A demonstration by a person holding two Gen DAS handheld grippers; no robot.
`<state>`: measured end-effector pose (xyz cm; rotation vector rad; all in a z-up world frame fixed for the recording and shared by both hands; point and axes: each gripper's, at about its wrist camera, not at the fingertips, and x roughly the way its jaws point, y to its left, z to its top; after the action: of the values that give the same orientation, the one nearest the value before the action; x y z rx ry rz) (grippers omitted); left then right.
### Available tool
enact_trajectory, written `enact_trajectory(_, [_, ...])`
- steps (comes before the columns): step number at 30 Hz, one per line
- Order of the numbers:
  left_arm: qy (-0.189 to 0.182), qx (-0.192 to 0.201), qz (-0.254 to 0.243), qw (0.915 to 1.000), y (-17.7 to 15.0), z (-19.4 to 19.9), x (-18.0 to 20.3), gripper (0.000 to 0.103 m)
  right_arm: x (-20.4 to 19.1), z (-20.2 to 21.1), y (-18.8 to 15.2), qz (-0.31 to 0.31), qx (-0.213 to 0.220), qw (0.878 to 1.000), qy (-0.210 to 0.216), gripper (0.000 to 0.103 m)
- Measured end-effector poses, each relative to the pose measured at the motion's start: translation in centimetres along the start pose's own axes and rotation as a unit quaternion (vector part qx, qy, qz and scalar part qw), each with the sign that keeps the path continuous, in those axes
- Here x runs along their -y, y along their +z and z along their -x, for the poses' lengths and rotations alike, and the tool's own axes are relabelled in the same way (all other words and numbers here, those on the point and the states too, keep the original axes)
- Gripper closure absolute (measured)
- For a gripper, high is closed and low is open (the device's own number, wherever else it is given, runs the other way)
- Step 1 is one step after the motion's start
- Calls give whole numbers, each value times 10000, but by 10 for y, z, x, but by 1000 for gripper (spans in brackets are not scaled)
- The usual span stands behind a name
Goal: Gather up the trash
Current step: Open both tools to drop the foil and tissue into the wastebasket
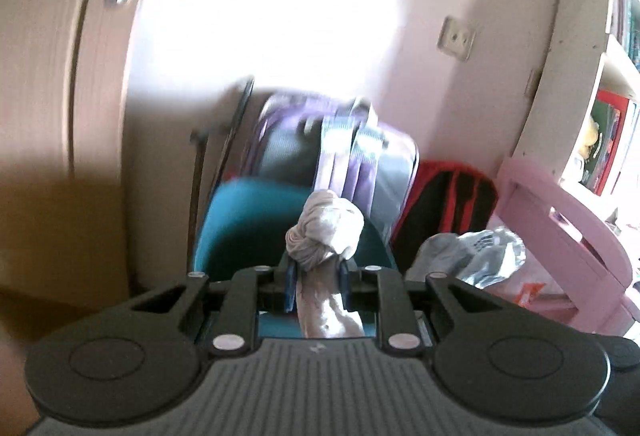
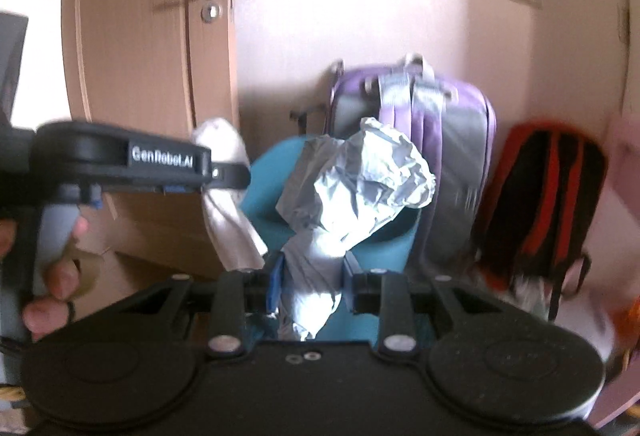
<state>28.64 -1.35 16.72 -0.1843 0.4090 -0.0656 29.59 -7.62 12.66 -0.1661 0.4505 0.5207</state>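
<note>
My left gripper (image 1: 316, 270) is shut on a twisted whitish tissue wad (image 1: 326, 232), held in the air in front of a teal bin (image 1: 248, 224). In the right wrist view the left gripper (image 2: 230, 172) reaches in from the left with the same tissue wad (image 2: 224, 204) hanging through it. My right gripper (image 2: 312, 276) is shut on a crumpled sheet of white paper (image 2: 360, 188), held up in front of the teal bin (image 2: 272, 192). The crumpled paper also shows at the right of the left wrist view (image 1: 476, 256).
A purple and grey backpack (image 2: 432, 124) leans on the wall behind the bin, with a red and black backpack (image 2: 544, 204) to its right. A wooden door (image 2: 152, 48) stands at left. A pink furniture piece (image 1: 568, 244) and a bookshelf (image 1: 600, 76) stand at right.
</note>
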Motion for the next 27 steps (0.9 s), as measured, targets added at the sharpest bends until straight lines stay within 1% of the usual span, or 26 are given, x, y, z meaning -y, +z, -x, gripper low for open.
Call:
enact_trajectory(2, [41,148,-225,9996,18,-10,7,82,3,-9,16,85,83,9999,-79,75])
enact_trajectory(4, [101,181,-343,9992,30,-20,11,82,7,-20,31,104,103,9998,-109,75])
enact_trajectory(7, [226,135,-451,9986,41,-42,11,82,12,-42,47,167,54,9998,-122,74])
enact_trajectory(9, [275,31,-499,9984,42,-57,7,82,11,-51,50,261,8,9995,-184,74])
enact_trajectory(13, [395,-340,-540,9972,32,-91,-1,82,12,-79,47,342,-217,9989,-244,74])
enact_trajectory(18, [466,-855,-494,9940,17,-128,-13,82,19,-116,39,335,-510,9980,-183,74])
enact_trajectory(23, [473,-1194,-549,9902,2,-150,-15,82,24,-137,30,248,-723,9970,-139,71])
enact_trajectory(27, [466,-1441,-377,9877,-6,-162,-20,79,28,-145,24,212,-820,9963,-145,70])
